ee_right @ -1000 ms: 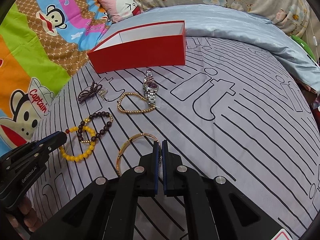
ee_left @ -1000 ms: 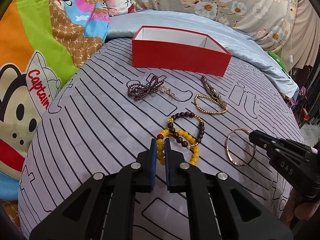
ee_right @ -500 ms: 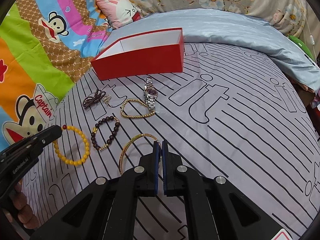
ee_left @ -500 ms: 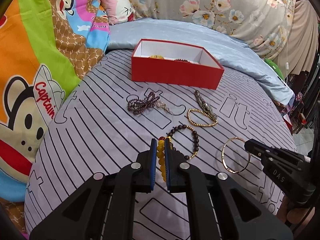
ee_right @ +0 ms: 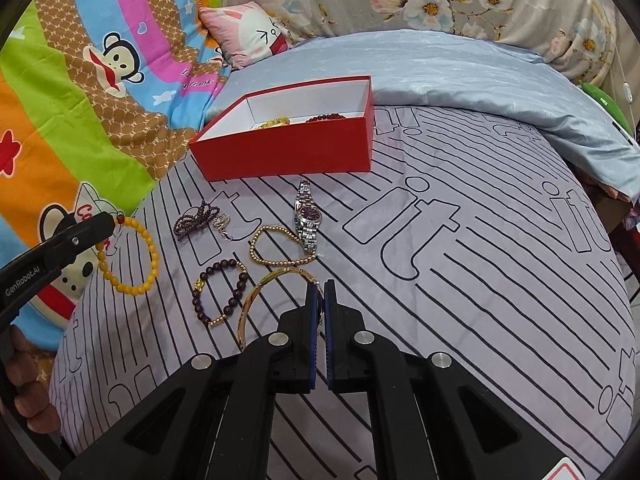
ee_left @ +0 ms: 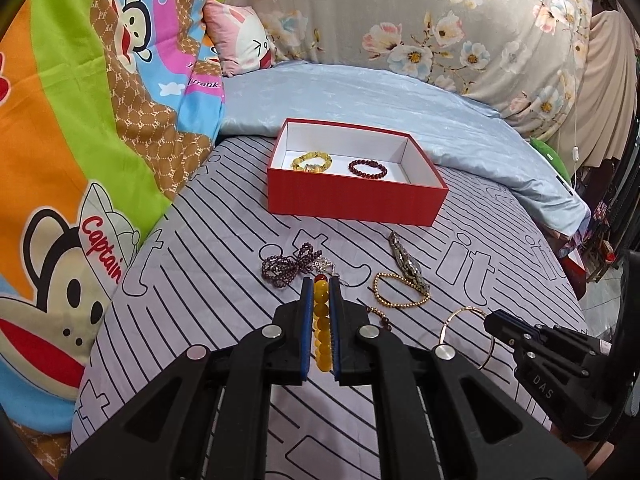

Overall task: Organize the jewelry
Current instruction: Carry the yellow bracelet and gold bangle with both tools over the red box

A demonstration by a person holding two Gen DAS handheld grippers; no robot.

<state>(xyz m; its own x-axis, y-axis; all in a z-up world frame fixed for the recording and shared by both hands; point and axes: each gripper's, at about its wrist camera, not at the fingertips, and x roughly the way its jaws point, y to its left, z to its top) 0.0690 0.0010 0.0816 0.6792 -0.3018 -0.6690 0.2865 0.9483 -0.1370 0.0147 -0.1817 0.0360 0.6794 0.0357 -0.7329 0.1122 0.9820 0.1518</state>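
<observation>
My left gripper (ee_left: 320, 284) is shut on a yellow bead bracelet (ee_left: 322, 328) and holds it above the bed; the bracelet hangs from it in the right wrist view (ee_right: 132, 260). My right gripper (ee_right: 320, 286) is shut on the gold bangle (ee_right: 272, 292), which still rests on the sheet. A red box (ee_left: 356, 196) at the back holds a yellow bracelet (ee_left: 312, 160) and a dark red bracelet (ee_left: 367, 168). On the sheet lie a purple bead string (ee_right: 196, 216), a gold bead chain (ee_right: 276, 248), a silver watch (ee_right: 306, 216) and a dark bead bracelet (ee_right: 220, 292).
The bed has a grey striped sheet (ee_right: 460, 260). A colourful monkey quilt (ee_left: 80, 160) rises on the left. A light blue blanket (ee_left: 380, 100) and a pink pillow (ee_left: 240, 44) lie behind the box. The bed's edge drops off on the right.
My left gripper has lifted the yellow bead bracelet off the sheet and raised it, away from the dark bead bracelet. My right gripper stays shut at the gold bangle.
</observation>
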